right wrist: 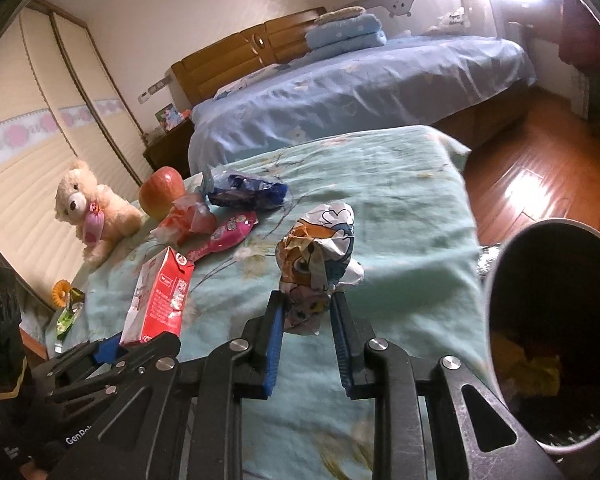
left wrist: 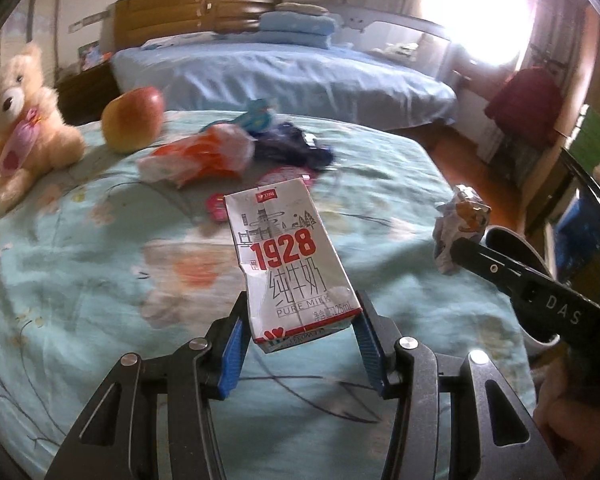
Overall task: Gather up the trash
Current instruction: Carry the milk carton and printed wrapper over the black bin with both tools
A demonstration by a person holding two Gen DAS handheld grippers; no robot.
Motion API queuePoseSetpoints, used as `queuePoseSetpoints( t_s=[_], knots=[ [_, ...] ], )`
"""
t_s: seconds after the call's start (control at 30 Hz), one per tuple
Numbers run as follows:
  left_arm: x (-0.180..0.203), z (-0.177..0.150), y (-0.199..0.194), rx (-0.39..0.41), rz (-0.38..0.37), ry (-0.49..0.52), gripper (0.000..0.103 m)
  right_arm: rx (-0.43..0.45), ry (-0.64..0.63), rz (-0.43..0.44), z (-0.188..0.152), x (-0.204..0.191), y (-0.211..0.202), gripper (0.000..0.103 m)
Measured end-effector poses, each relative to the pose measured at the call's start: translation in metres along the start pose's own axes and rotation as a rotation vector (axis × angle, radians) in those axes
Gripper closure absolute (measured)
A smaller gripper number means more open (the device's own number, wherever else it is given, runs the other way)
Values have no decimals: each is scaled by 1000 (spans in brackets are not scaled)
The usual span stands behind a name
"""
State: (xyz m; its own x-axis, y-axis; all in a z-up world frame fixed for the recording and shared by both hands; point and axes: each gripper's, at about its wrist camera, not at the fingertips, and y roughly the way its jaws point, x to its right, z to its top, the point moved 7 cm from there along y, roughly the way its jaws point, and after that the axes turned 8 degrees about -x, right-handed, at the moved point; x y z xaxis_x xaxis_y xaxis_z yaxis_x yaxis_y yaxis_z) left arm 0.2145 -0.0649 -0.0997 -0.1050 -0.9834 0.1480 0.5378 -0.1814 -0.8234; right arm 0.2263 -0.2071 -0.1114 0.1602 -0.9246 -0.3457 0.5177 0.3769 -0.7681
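Left wrist view: milk carton (left wrist: 290, 256) was clamped at its lower end between the blue pads of the left gripper (left wrist: 300, 330), tilted, lifted above the teal bedspread (left wrist: 80, 280). Beyond the carton, an orange plastic bag (left wrist: 200, 156), a dark blue wrapper (left wrist: 296, 146) and a pink wrapper (left wrist: 216, 202) were seen on the bedspread; an apple (left wrist: 134, 118) and a teddy bear (left wrist: 24, 120) were left of them. Right wrist view: crumpled printed paper ball (right wrist: 318, 264) was gripped between the pads of the right gripper (right wrist: 306, 312), above the bedspread. A trash bin (right wrist: 500, 280) stood right of the ball, just beside the bed edge, yellow trash visible inside.
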Motion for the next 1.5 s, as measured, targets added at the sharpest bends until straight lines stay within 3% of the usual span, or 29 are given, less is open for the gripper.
queuePoseSetpoints(
  t_s=[0.57, 1.5],
  knots=[
    [70, -10, -2, -18, -54, 173, 55, 60, 82, -47, -23, 44, -52, 80],
    [141, -9, 16, -50, -128, 316, 55, 91, 199, -173, -42, 117, -87, 80]
  ],
)
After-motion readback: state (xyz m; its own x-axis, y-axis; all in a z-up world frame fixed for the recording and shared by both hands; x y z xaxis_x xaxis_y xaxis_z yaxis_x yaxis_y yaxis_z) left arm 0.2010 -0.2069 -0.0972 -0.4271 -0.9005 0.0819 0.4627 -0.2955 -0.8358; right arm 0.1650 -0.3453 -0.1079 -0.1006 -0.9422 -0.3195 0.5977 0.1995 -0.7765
